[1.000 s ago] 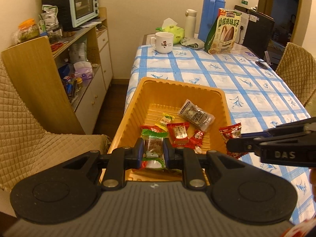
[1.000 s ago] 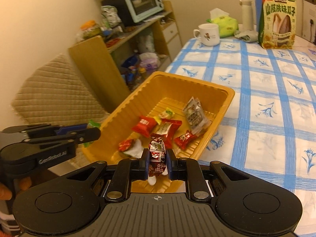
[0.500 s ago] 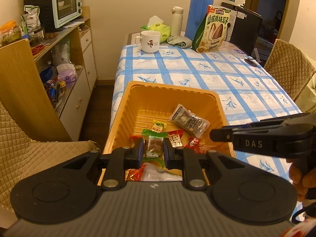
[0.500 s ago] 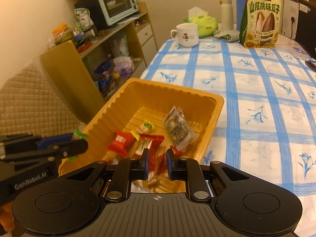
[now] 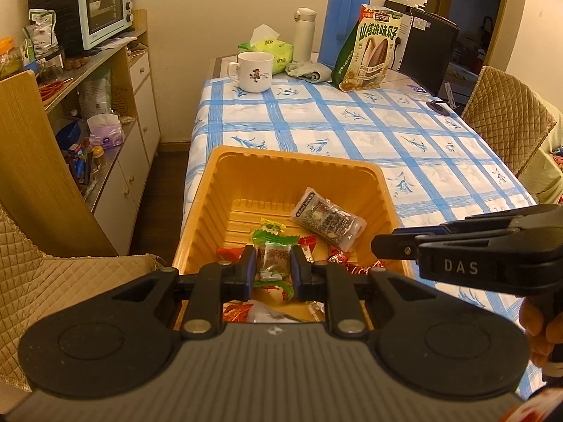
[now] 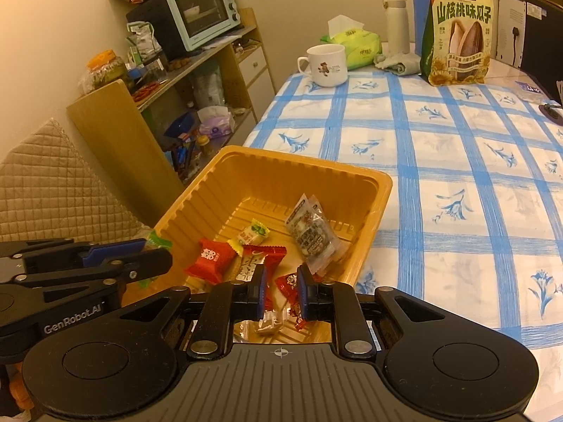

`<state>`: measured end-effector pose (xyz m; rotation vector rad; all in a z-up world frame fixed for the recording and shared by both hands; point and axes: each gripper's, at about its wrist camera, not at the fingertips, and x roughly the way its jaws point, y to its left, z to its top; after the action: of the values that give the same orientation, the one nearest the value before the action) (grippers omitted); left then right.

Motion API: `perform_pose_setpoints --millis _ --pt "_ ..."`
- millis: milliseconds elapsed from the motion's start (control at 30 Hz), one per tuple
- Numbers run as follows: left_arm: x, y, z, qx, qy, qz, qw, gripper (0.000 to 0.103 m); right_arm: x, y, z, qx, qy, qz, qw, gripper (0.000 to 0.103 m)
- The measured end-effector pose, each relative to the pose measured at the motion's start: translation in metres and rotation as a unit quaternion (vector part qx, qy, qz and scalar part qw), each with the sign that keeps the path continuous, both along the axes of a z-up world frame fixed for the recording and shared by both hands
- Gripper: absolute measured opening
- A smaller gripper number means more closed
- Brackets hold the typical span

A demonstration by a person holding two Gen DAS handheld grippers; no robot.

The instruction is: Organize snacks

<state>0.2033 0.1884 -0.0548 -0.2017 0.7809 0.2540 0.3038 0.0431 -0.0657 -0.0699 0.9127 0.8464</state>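
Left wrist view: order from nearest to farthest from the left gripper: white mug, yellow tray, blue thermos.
1. yellow tray, directly below the left gripper.
2. white mug, far end of table, left.
3. blue thermos, behind it by the wall.

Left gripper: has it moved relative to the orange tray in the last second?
Yes. The left gripper, shut on a green-wrapped candy, has pushed forward over the orange tray; red candies once ahead of it now lie beside it.
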Motion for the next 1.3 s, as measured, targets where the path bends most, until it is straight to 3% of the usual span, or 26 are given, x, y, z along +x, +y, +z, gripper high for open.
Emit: perform_pose_setpoints --millis 300,367,433,500,733,867,1300 --pt "0.009 -0.001 0.002 -0.002 -0.006 0.000 1.0000 0.019 0.000 -0.007 0.005 0.009 -0.005 -0.004 1.000 0.019" --pt "0.009 -0.002 0.002 -0.003 -0.004 0.003 1.0000 0.025 -0.001 -0.010 0.007 0.011 -0.006 -0.004 1.000 0.021" --pt "0.006 -0.003 0.003 -0.003 -0.004 0.009 0.9999 0.041 -0.003 -0.014 0.009 0.016 -0.007 -0.005 1.000 0.033" --pt "0.002 -0.004 0.006 0.000 -0.005 0.013 0.9999 0.045 -0.007 -0.022 0.012 0.030 -0.011 -0.009 0.999 0.060" --pt "-0.025 -0.022 0.022 0.007 -0.010 0.024 0.9996 0.071 -0.019 -0.059 0.025 0.053 -0.007 -0.014 0.998 0.078" --pt "-0.040 -0.041 0.034 0.009 -0.013 0.024 0.9996 0.079 -0.031 -0.089 0.035 0.053 -0.012 -0.030 0.998 0.091" --pt "-0.072 -0.146 0.046 -0.001 0.000 -0.006 1.0000 0.080 -0.077 -0.199 0.050 0.012 -0.025 -0.067 0.997 0.096"
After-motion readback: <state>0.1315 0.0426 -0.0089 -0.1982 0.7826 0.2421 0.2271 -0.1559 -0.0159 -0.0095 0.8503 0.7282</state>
